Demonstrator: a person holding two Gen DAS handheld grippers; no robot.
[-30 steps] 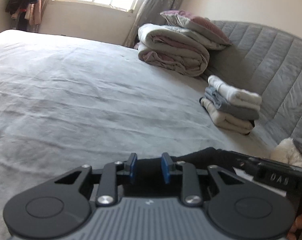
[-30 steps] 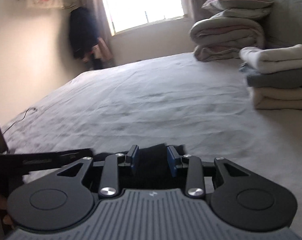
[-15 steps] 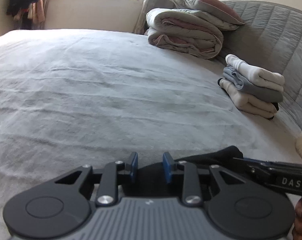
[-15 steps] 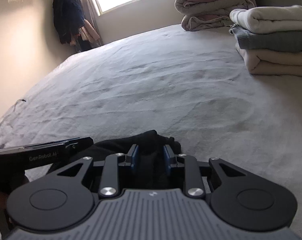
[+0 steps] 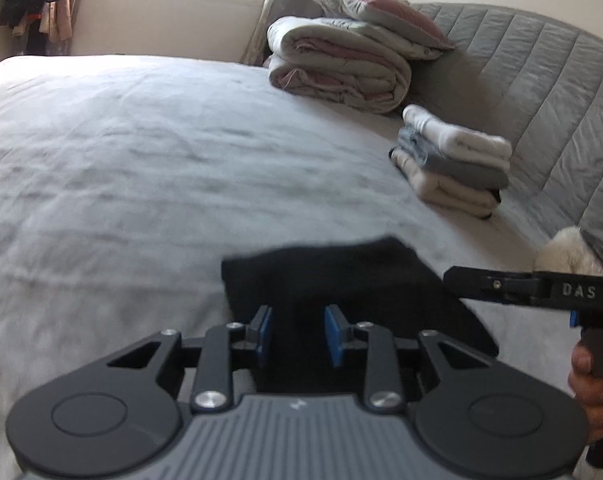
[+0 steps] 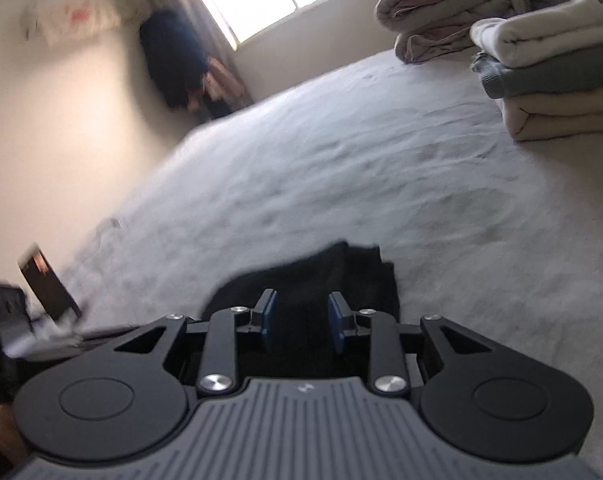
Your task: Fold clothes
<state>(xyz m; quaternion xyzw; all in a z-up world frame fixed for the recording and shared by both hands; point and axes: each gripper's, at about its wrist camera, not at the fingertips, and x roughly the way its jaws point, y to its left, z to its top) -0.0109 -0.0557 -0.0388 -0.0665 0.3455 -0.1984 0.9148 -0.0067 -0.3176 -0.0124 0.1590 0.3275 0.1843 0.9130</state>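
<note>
A black garment (image 5: 341, 280), soft, limp and judged light, is found bunched on the grey bed (image 5: 141, 160), near the folded stack (image 5: 453, 164). It is held between the narrowly set pads of the left gripper (image 5: 299, 334) and the right gripper (image 6: 301, 320), the latter's jaws having just reopened slightly. Edges or corners are judged the best holds, since a mid-cloth pinch would let it sag.

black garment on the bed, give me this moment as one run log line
stage: folding | black garment: on bed, between both grippers' fingers | left gripper: on garment | right gripper: on garment | folded stack: untouched
</note>
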